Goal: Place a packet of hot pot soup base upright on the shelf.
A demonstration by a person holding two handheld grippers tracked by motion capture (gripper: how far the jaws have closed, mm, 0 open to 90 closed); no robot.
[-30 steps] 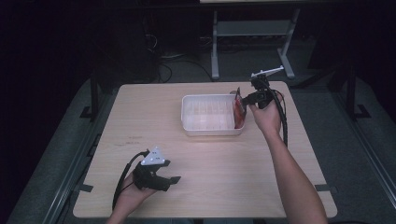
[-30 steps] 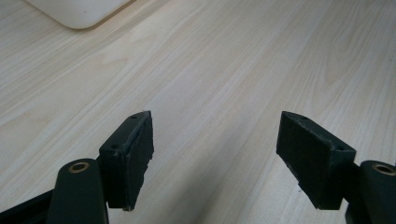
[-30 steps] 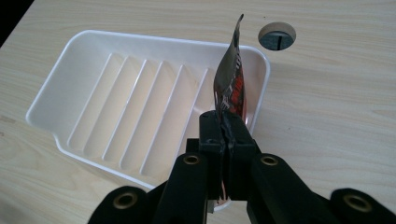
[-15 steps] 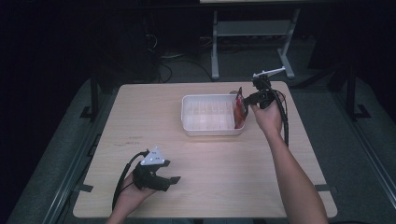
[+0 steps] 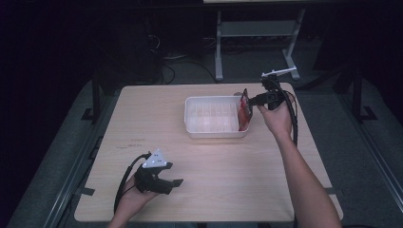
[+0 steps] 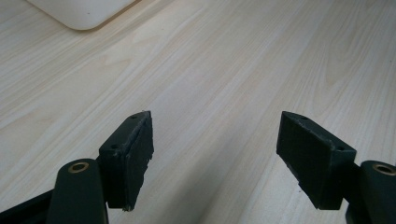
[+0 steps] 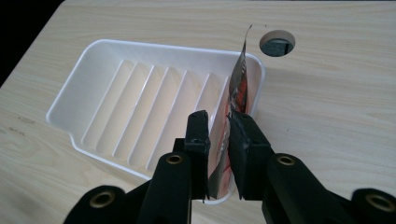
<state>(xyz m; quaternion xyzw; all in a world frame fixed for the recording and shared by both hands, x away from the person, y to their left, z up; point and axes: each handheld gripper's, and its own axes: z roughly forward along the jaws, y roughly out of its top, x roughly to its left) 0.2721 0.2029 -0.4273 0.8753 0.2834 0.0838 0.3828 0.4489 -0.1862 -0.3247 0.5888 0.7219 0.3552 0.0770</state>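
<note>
A white ribbed tray sits at the table's far middle. A red and silver packet stands on edge at the tray's right end, its lower part inside the tray. My right gripper comes in from the right and is shut on it. In the right gripper view the black jaws pinch the packet low down, over the tray. My left gripper rests near the front left of the table, open. Bare wood lies between its jaws.
The tray's rounded corner is at the top left of the left gripper view. A round cable hole is cut in the table just beyond the tray. A metal stand is on the dark floor behind the table.
The right hand has shifted very slightly with the packet at the tray's right end. The left gripper has stayed where it was.
</note>
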